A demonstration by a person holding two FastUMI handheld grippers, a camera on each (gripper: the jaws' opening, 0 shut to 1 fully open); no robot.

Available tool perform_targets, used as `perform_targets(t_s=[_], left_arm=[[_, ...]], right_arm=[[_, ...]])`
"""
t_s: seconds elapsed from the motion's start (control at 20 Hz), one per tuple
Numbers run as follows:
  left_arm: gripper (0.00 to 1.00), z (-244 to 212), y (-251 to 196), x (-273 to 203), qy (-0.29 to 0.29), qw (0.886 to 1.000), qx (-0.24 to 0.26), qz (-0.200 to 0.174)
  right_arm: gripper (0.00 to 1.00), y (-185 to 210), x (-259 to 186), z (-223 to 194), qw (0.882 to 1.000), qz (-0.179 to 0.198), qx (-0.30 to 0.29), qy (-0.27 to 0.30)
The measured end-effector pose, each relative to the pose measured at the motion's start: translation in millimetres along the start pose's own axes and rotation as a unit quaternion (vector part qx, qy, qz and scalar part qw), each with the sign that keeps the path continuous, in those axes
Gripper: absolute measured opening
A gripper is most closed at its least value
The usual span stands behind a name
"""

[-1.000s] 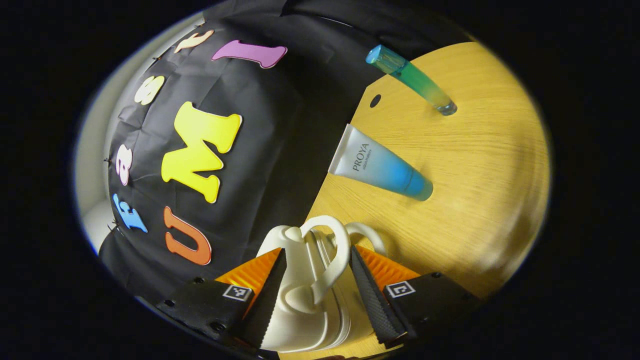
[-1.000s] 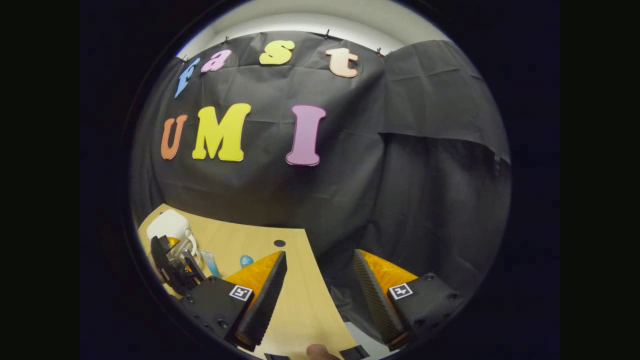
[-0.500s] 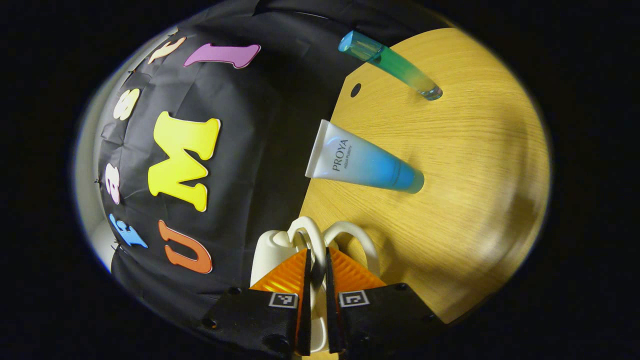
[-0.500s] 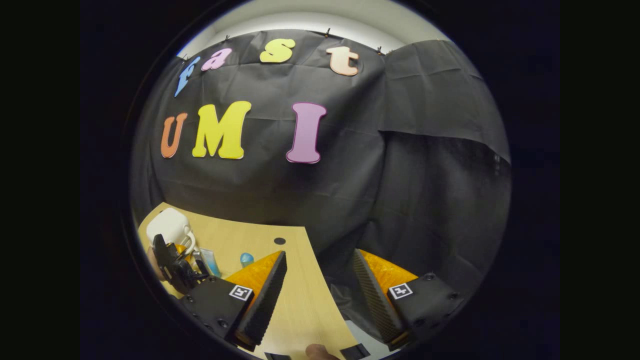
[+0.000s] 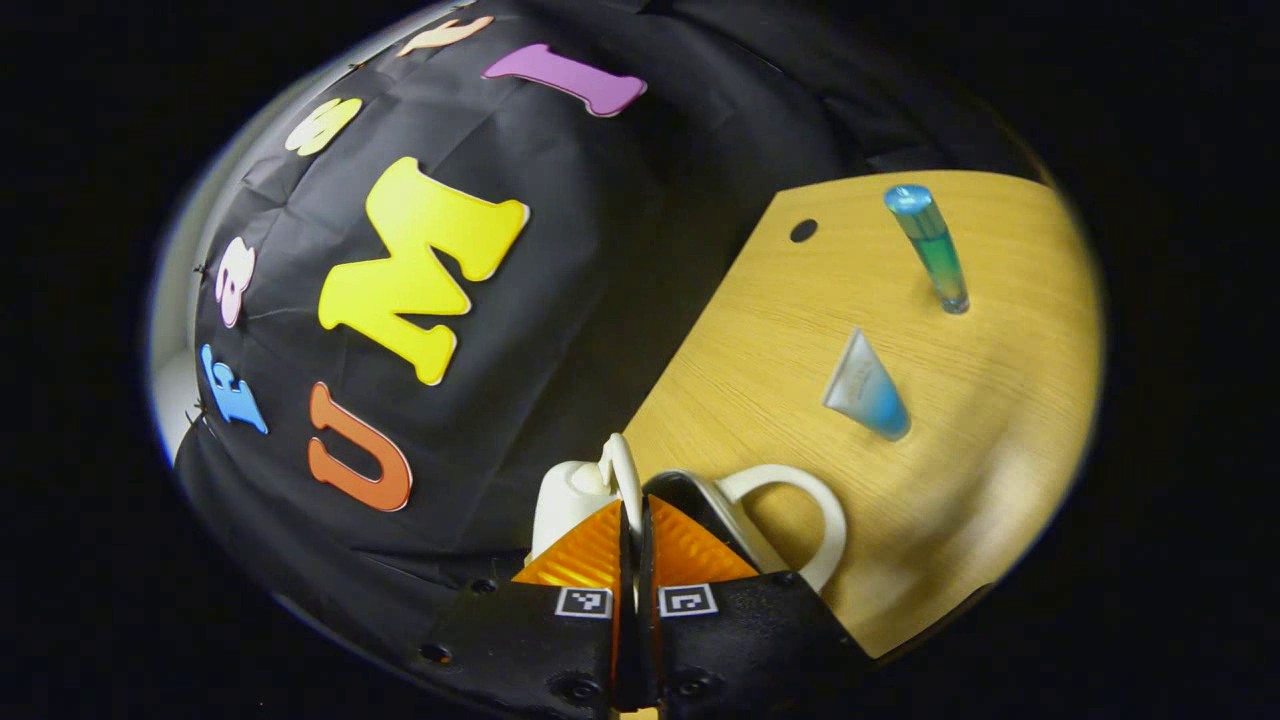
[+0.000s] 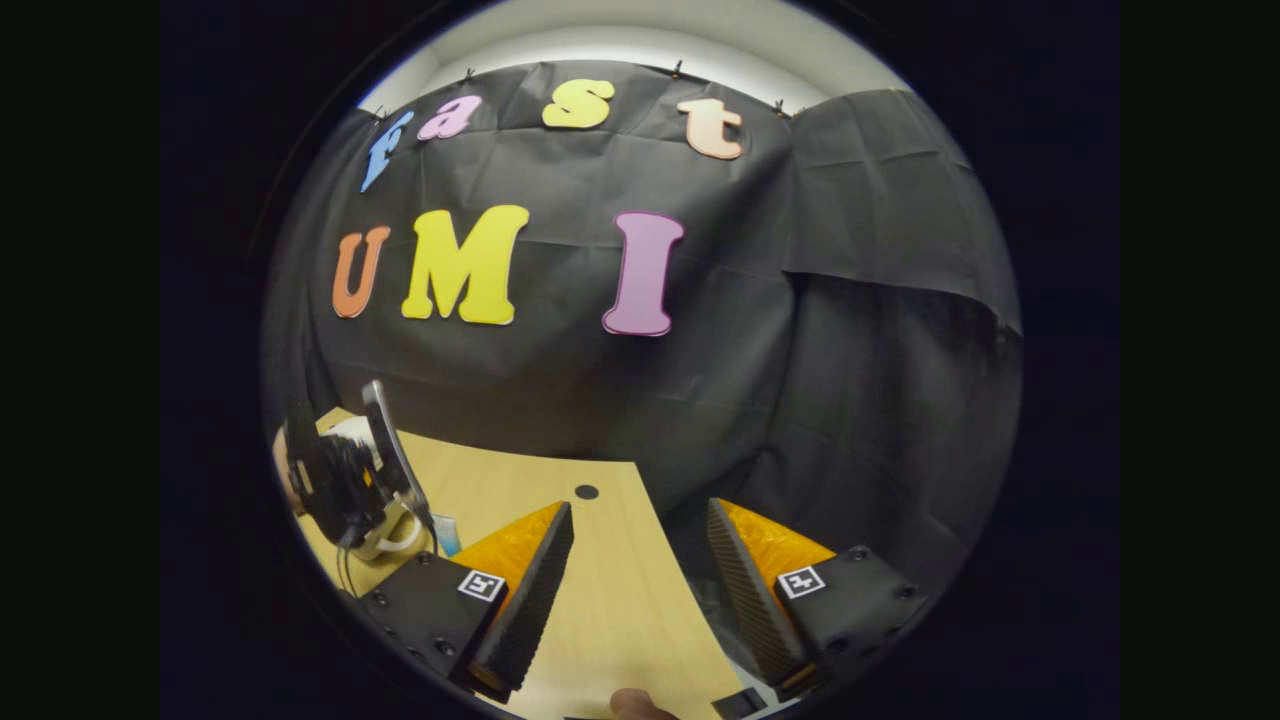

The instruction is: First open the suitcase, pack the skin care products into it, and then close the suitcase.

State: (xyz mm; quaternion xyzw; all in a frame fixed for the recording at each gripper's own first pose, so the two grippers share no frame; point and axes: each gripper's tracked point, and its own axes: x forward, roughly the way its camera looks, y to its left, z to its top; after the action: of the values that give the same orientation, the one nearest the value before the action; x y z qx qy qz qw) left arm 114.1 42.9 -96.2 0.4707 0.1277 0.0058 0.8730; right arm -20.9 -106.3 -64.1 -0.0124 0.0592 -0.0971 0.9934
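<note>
A small cream suitcase (image 5: 565, 495) lies on the wooden table (image 5: 760, 340) right under my left gripper (image 5: 632, 510). That gripper is shut on one of its looped handles (image 5: 620, 465). The two shells have parted, with a dark gap between them, and the other handle (image 5: 800, 500) lies to the right. A blue-and-white tube (image 5: 868, 390) and a slim green-blue bottle (image 5: 932, 245) stand farther out on the table. My right gripper (image 6: 640, 510) hangs open and empty over the table's edge (image 6: 610, 600). Its view has the left gripper (image 6: 335, 490) at the suitcase (image 6: 395, 540), far left.
The black cloth wall rises just behind the table's curved back edge. A small round hole (image 5: 803, 230) sits near that edge. A person's fingertip (image 6: 630, 705) shows at the bottom of the right gripper view. Bare wood lies right of the tube.
The left gripper went from open around the suitcase handles to shut on one handle, then pulled it so the shells parted. The right gripper stayed open and barely moved.
</note>
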Motion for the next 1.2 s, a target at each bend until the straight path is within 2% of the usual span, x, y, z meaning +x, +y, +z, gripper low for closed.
perform_targets(t_s=[0.25,0.55,0.75,0.9,1.2], left_arm=[[0.03,-24.8,103.1,-10.7,0.004,0.997,-0.069,0.021],[0.03,-97.2,192.6,-10.1,0.018,0.993,-0.114,0.028],[0.03,-163.1,224.9,1.5,0.034,0.99,-0.135,0.013],[0.03,-215.1,244.4,17.7,0.043,0.992,-0.118,0.012],[0.03,-318.4,238.2,54.7,0.094,0.98,-0.176,-0.022]], right_arm=[[0.8,51.4,8.4,12.3,1.0,0.029,-0.008,-0.005],[0.8,110.1,13.2,28.4,0.998,0.055,-0.025,-0.01],[0.8,138.1,17.4,36.5,0.998,0.055,-0.031,-0.01],[0.8,148.3,21.6,37.6,0.999,0.04,-0.028,-0.001],[0.8,154.3,20.2,21.4,0.999,0.005,-0.011,0.039]])
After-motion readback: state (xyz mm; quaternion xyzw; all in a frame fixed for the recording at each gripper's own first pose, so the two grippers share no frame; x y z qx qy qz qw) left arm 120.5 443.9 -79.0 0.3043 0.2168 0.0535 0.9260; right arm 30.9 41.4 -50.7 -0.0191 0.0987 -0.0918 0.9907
